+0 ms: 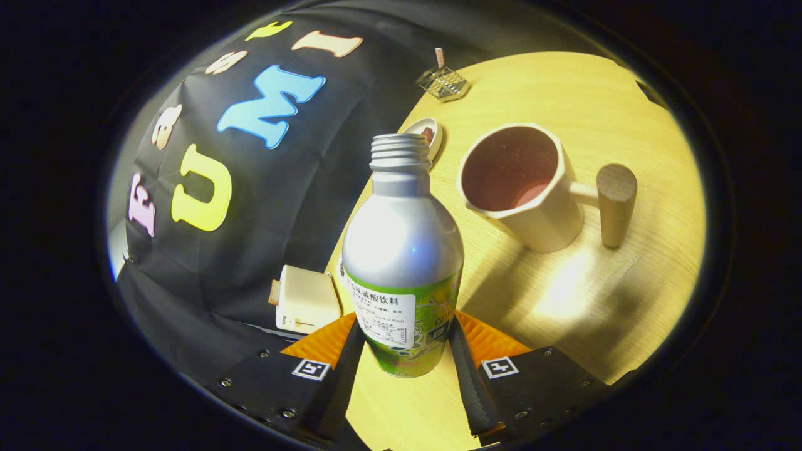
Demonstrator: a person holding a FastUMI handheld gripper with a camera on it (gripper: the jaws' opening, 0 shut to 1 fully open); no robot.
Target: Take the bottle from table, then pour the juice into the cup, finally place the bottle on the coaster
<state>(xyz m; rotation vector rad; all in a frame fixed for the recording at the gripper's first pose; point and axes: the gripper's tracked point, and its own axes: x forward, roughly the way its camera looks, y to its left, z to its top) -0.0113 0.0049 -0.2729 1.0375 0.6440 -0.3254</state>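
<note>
A silver bottle [401, 250] with a green label and an uncapped threaded neck sits between my two fingers, and both press on its lower sides. My gripper [404, 351] is shut on it and holds it above the wooden table [626, 263], tilted with the scene. Beyond the bottle stands a cream cup [520, 185] with a dark pink inside and a wooden peg handle [615, 203]. Its open mouth faces me, close past the bottle's neck.
A small white dish [427, 133] lies behind the bottle's neck. A wire rack [443, 81] stands at the table's far edge. Beside the bottle, a cream box-like object [305, 299] sits near the table's edge against the black cloth wall.
</note>
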